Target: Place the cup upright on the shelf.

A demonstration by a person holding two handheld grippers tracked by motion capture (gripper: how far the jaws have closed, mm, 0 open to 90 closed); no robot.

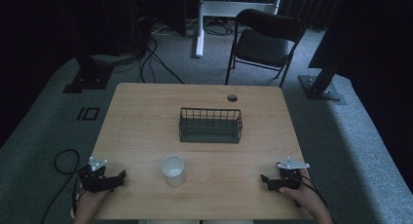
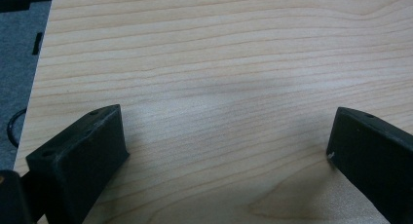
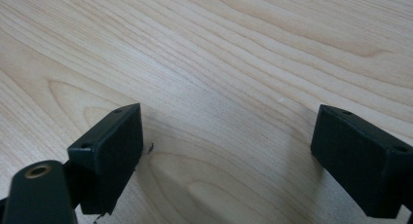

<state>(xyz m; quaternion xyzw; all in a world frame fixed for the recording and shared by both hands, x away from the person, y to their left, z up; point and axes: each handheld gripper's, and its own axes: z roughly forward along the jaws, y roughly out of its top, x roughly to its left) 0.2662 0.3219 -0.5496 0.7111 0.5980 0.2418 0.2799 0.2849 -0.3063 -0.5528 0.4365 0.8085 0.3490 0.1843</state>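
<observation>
Right now both grippers are resting low at the near edge of the worktop (image 1: 146,117), one at each corner, and neither is touching anything, so the work is looking like it is only at its starting step. The left gripper (image 1: 122,175) is pointing inward with its fingers (image 2: 83,156) spread wide over bare wood, and the right gripper (image 1: 264,178) is doing the same from the other side, its fingers (image 3: 109,151) also wide apart and holding nothing. A white cup (image 1: 173,170) is standing upright between the two grippers, nearer the left one, and a dark wire basket (image 1: 210,125) is sitting empty farther back, near the middle of the worktop, well apart from the cup. Judging by this layout, the next move is probably calling for one gripper, likely the left, to be reaching toward the cup, closing its fingers on the wall or rim without tipping it.
</observation>
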